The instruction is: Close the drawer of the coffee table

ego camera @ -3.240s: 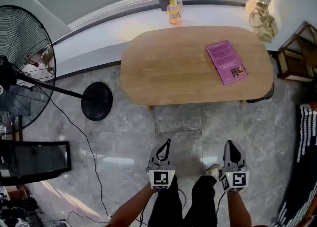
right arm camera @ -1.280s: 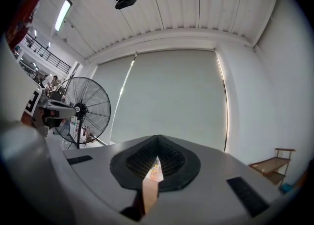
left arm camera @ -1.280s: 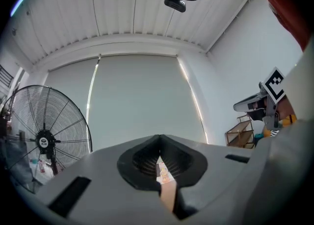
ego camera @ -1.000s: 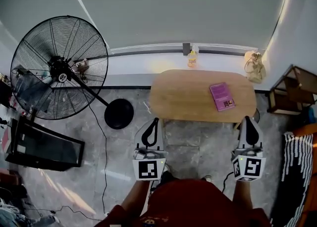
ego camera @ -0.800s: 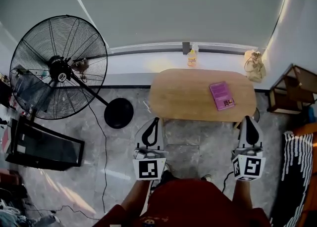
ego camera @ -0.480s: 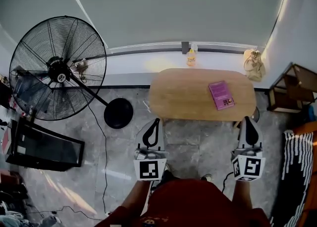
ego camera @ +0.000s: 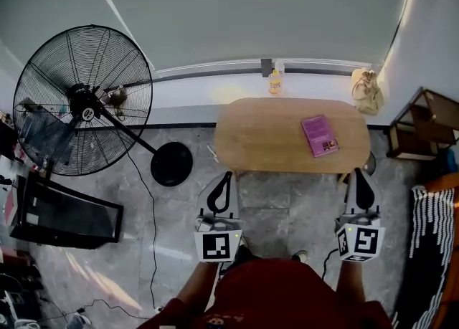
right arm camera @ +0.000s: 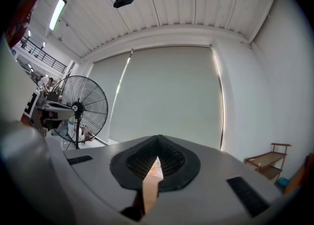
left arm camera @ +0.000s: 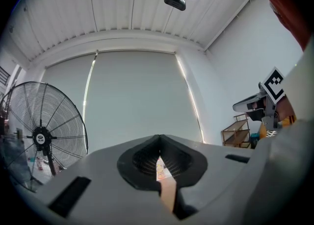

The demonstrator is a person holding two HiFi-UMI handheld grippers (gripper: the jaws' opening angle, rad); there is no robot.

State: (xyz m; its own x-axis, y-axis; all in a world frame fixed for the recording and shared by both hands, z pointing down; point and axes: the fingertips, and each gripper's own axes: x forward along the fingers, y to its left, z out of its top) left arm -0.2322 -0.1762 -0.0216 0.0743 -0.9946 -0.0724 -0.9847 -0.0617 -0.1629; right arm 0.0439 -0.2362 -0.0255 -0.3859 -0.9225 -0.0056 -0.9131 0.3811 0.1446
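My left gripper and right gripper hover empty, jaws pressed together, on the near side of the oval light-wood table. No drawer shows sticking out, so I judge the closing done; nothing is left to push.

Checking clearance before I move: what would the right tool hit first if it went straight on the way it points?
Probably nothing close. The right tool, shut and empty, seems to aim above the coffee table, so the grey window blind looks like first contact, though depth is unclear.
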